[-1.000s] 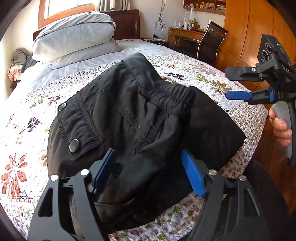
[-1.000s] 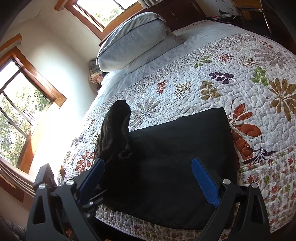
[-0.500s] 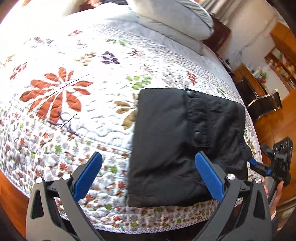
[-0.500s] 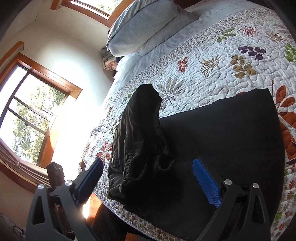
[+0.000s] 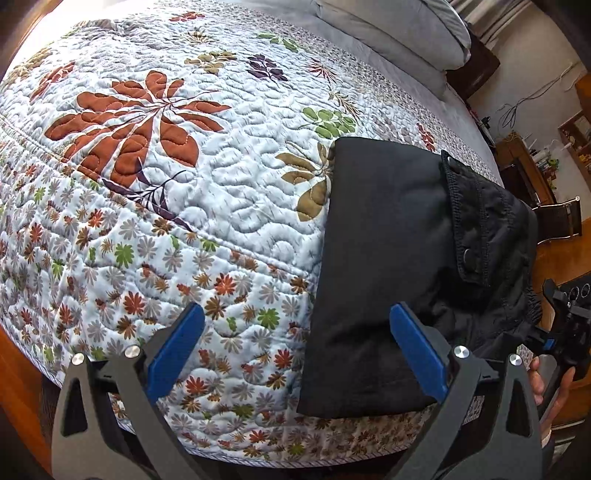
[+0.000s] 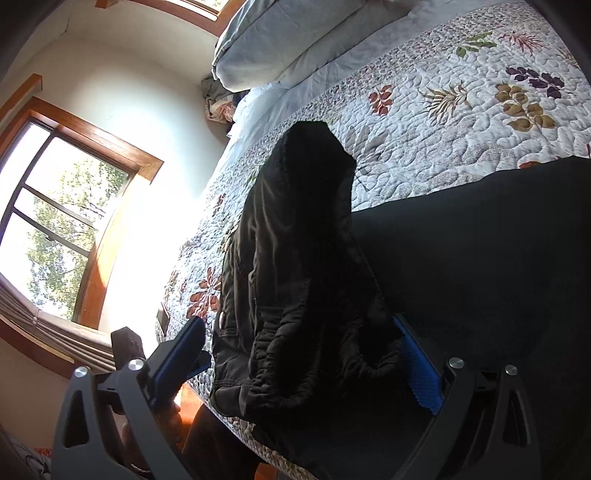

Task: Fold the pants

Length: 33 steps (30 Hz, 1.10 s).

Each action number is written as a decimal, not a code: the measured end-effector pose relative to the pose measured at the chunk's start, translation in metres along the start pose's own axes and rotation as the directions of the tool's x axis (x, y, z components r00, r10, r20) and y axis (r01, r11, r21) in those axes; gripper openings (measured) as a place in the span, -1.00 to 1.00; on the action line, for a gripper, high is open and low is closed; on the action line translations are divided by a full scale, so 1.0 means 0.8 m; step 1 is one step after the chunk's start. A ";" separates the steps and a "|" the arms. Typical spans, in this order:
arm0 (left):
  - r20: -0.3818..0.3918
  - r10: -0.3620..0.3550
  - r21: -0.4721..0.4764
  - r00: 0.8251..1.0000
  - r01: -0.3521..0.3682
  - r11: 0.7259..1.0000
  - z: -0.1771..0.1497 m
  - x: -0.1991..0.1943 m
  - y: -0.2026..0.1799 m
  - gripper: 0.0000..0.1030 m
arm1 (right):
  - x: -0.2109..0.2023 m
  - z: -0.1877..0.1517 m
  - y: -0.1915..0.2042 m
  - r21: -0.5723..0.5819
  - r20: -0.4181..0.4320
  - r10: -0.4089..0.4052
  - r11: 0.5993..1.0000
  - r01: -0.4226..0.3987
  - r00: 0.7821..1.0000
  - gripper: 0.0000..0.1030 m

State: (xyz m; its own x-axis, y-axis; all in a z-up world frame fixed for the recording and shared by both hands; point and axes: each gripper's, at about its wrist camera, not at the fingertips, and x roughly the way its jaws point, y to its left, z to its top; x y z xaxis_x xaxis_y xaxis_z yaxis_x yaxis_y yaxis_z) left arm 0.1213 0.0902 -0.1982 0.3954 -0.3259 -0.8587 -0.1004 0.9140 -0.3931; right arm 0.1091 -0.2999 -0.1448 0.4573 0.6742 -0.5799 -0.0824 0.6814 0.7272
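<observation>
- The left gripper (image 5: 295, 354) hangs over the near edge of the bed (image 5: 155, 236); its jaws have just been opening and now stand wide, with only quilt between them and nothing held.
- Its right blue pad (image 5: 413, 354) is in front of the near left part of the pants (image 5: 391, 266), but I cannot tell if it touches the cloth.
- The right gripper (image 6: 299, 365) is also released, jaws wide, with the gathered waistband (image 6: 306, 354) of the pants bulging up between the pads; the pads do not press on it.
- The pants, black, lie folded on the bed near its edge, a pocket flap (image 5: 476, 229) with a snap on top.
- Farther back, grey pillows (image 5: 399, 26) lie at the head of the bed.
- A window (image 6: 55, 221) is on the wall beyond.
</observation>
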 end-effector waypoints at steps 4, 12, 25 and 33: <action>-0.027 -0.006 0.018 1.000 0.006 1.000 -0.005 0.009 -0.006 0.95 | 0.016 0.000 0.013 -0.054 -0.001 -0.040 0.998 0.040 0.999 0.87; -0.041 -0.003 0.016 0.999 0.004 1.000 -0.005 0.013 -0.005 0.95 | 0.019 -0.003 0.014 -0.117 0.022 -0.113 0.987 0.115 0.993 -0.06; -0.023 -0.021 0.030 1.000 0.022 0.999 -0.002 0.000 -0.025 0.95 | -0.038 0.005 0.055 -0.169 0.073 0.014 0.986 -0.001 0.997 -0.47; -0.010 -0.053 0.093 0.999 0.054 0.994 -0.002 -0.008 -0.065 0.95 | -0.120 0.010 0.054 -0.171 0.172 0.047 0.985 -0.017 0.984 -0.47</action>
State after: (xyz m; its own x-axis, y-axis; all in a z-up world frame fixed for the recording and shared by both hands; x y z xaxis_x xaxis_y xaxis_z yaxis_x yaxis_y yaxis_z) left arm 0.1222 0.0445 -0.1725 0.3907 -0.3766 -0.8400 0.0064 0.9136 -0.4066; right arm 0.0686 -0.3376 -0.0544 0.5986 0.6462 -0.4733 -0.2404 0.7086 0.6634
